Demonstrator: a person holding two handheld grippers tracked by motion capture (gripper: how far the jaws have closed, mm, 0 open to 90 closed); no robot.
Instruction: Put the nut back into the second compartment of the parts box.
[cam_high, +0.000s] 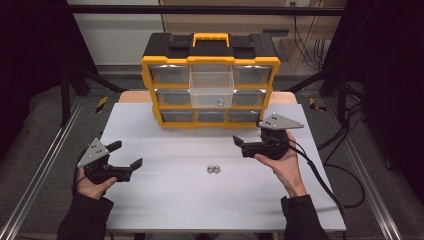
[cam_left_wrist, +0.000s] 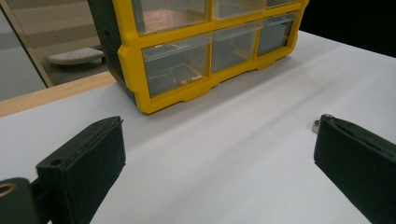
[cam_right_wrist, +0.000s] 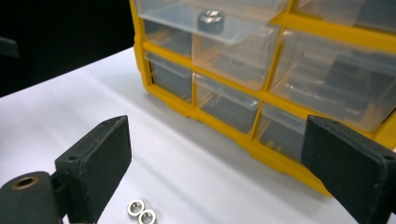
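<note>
Both the left gripper (cam_high: 126, 155) and right gripper (cam_high: 239, 145) gape empty, and either could scatter the two small nuts (cam_high: 214, 169) if it closes carelessly

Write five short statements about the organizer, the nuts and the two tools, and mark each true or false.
1. Two nuts lie side by side on the table. True.
2. The left tool grips a nut. False: it is open and holds nothing.
3. The pulled-out drawer of the organizer holds a nut. True.
4. The right tool is shut. False: its jaws stand wide apart.
5. The organizer lies on its back. False: it stands upright, handle on top.
</note>
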